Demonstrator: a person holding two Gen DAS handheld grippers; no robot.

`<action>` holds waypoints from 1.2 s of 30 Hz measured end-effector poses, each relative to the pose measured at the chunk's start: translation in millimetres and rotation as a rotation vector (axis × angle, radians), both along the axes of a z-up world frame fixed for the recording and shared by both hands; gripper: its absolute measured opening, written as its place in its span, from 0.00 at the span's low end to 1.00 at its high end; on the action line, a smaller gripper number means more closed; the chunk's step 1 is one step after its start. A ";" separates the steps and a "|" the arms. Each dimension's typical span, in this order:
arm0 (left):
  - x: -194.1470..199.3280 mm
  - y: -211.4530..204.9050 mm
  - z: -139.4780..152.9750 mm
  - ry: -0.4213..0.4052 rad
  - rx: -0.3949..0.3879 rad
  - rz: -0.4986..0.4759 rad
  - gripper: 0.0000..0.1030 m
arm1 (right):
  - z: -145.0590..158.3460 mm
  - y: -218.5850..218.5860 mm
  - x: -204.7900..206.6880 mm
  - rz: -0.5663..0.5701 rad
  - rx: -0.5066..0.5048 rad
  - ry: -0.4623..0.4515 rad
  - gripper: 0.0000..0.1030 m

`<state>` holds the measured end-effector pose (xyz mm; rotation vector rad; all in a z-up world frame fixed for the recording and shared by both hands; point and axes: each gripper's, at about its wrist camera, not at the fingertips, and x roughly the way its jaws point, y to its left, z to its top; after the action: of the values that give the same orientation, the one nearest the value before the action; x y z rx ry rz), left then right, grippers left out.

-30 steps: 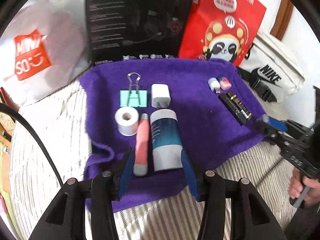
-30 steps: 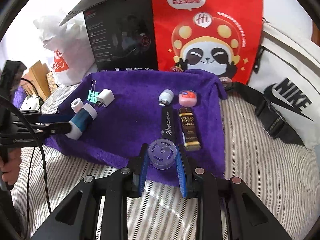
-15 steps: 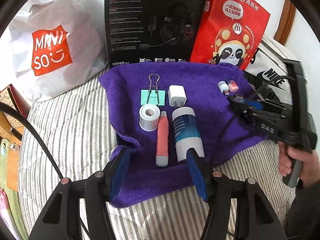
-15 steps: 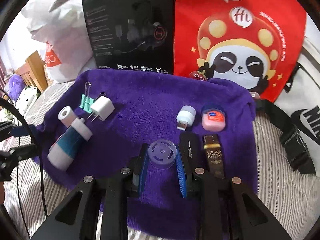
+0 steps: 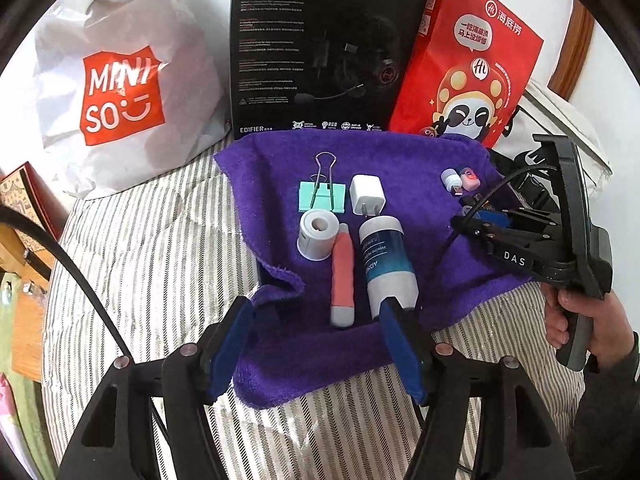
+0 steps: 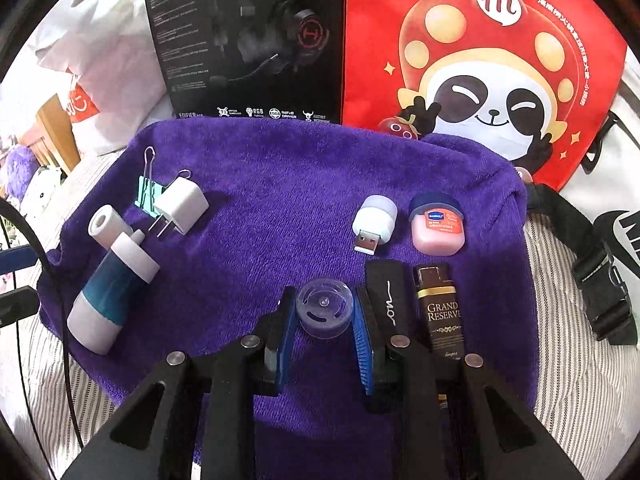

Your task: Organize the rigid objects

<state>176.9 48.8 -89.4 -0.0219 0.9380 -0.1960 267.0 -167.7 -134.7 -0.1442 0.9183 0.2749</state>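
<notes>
I work over the purple terry towel [image 6: 280, 184] spread on the striped bed. In the lower middle of the right wrist view my right gripper [image 6: 323, 334] has the small clear round plastic cap [image 6: 325, 307] between its jaws; they are opening, and a thin gap shows on each side, so I judge I am setting it in line beside the flat black stick [image 6: 387, 294]. In the left wrist view the left gripper [image 5: 316, 354] is empty, jaws opening wide, just below the pink tube [image 5: 342, 280] and the white-and-teal bottle [image 5: 386, 266], which lie side by side.
</notes>
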 end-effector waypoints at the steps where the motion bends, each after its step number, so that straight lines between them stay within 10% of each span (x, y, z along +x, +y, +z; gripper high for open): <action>1: -1.4 0.1 0.3 -0.001 0.006 -0.001 0.63 | -0.4 2.6 1.2 0.002 0.006 0.003 0.34; 11: -25.5 -4.6 9.6 -0.012 0.022 0.028 0.73 | 8.7 -0.9 -30.4 -0.010 -0.012 -0.011 0.55; 18: -54.3 -28.9 28.8 -0.057 0.023 0.037 0.93 | 53.6 -11.5 -80.8 -0.085 -0.036 -0.085 0.94; 36: -107.9 -52.8 46.5 -0.051 0.048 0.140 1.00 | 84.7 -46.1 -179.9 -0.270 0.023 -0.071 1.00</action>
<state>68.9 -4.0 -42.9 -0.0381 0.8861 -0.0441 87.1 -213.7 -50.0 -0.0082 0.8527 0.0297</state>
